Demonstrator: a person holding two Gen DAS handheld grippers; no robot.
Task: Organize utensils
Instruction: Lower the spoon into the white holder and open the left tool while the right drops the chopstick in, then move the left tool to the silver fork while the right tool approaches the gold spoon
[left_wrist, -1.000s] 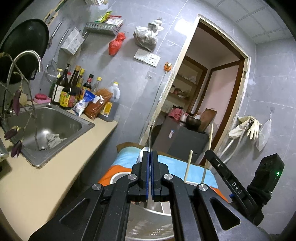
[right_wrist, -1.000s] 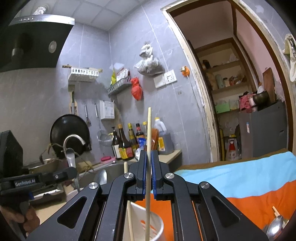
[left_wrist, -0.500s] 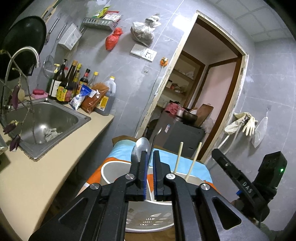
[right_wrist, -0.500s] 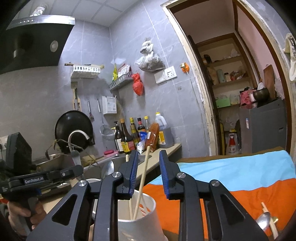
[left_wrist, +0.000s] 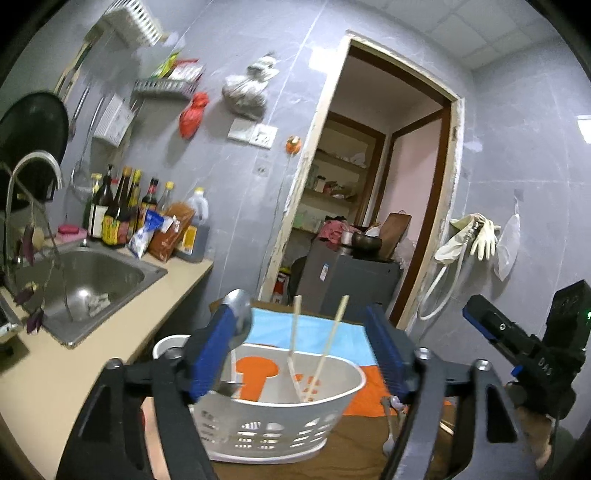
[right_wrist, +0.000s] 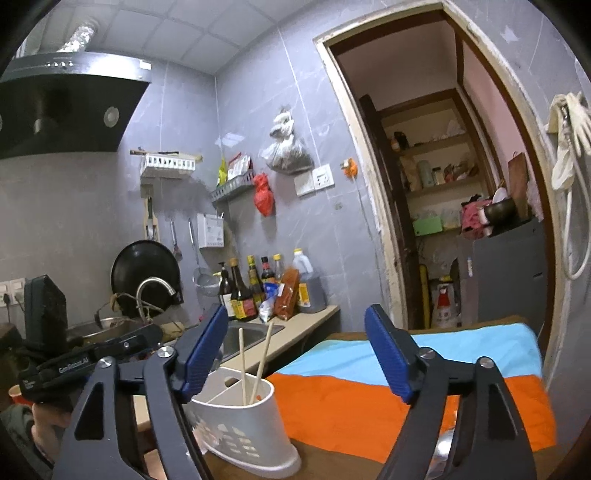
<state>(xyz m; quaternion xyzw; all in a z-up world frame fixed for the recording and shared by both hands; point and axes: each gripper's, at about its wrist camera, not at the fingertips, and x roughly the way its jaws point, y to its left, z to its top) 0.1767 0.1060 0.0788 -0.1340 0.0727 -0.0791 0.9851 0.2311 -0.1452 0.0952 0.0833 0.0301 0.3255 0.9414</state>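
Standing on an orange-and-blue cloth (right_wrist: 369, 398), the caddy (right_wrist: 243, 432) faces the doorway (right_wrist: 436, 184).

The left gripper (left_wrist: 303, 350) has just been opening its blue fingers (left_wrist: 210, 354) above the white perforated plastic basket (left_wrist: 273, 424), which holds two pale wooden chopsticks (left_wrist: 295, 339).

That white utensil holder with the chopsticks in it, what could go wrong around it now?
The white holder is narrow and sits on a cloth; a bump could tip it. Both the left gripper and the right gripper have just opened, jaws empty, close to the two chopsticks leaning out of it, so a careless move might snag them. Another spoon lies near the left gripper's finger and could get knocked.
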